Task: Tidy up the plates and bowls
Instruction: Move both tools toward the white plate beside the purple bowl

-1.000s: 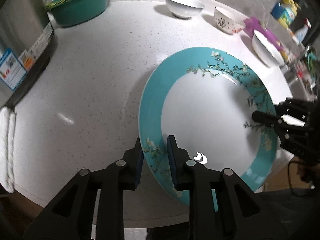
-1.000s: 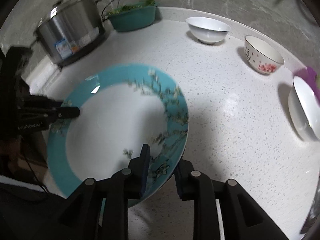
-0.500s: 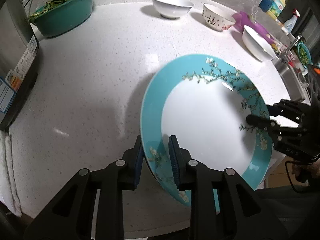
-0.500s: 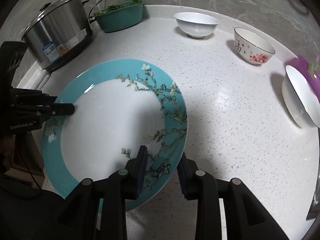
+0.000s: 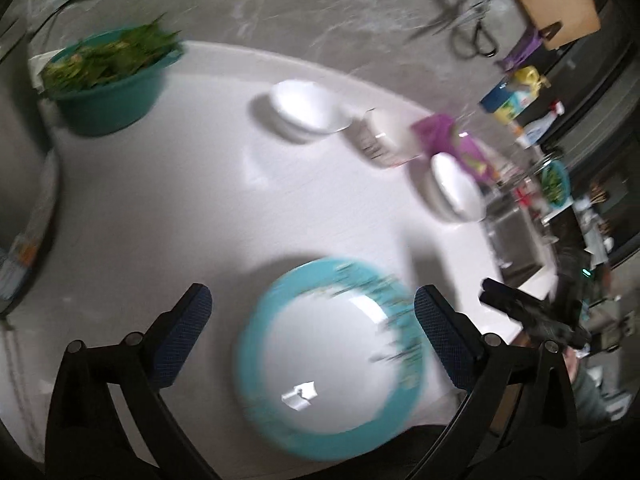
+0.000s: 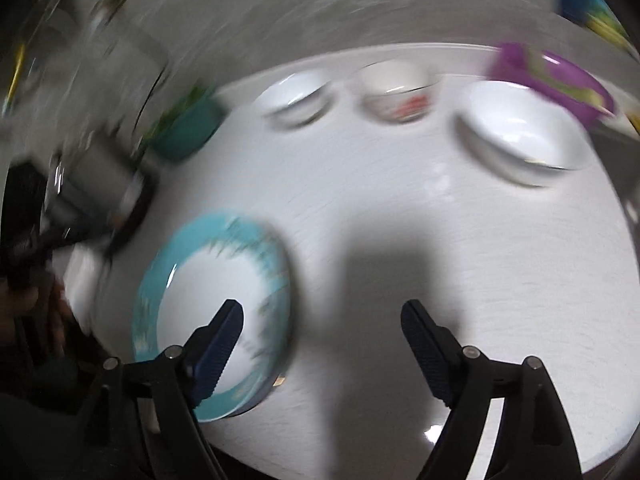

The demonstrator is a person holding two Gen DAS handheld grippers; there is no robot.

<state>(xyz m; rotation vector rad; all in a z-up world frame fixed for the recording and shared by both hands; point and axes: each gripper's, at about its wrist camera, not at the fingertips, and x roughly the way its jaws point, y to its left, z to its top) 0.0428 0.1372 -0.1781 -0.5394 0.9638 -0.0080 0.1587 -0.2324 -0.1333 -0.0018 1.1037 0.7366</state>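
Observation:
The teal-rimmed plate with a white centre (image 5: 332, 364) lies flat on the white counter near its front edge, also in the right wrist view (image 6: 212, 308). My left gripper (image 5: 312, 320) is open and raised above it, a finger on either side, holding nothing. My right gripper (image 6: 320, 320) is open and empty, to the right of the plate. At the back stand a white bowl (image 5: 308, 108) (image 6: 296, 100), a flowered bowl (image 5: 380, 136) (image 6: 396, 96) and a larger white bowl (image 5: 456, 192) (image 6: 520, 132). Both views are motion-blurred.
A teal basin of greens (image 5: 108, 76) (image 6: 188, 124) stands at the back left. A steel pot (image 6: 88, 176) sits at the left. A purple dish (image 6: 552, 80) is behind the large bowl. A sink (image 5: 516, 236) lies at the right.
Both grippers have let go of the plate, opened wide and pulled up and back. The plate now rests flat on the counter.

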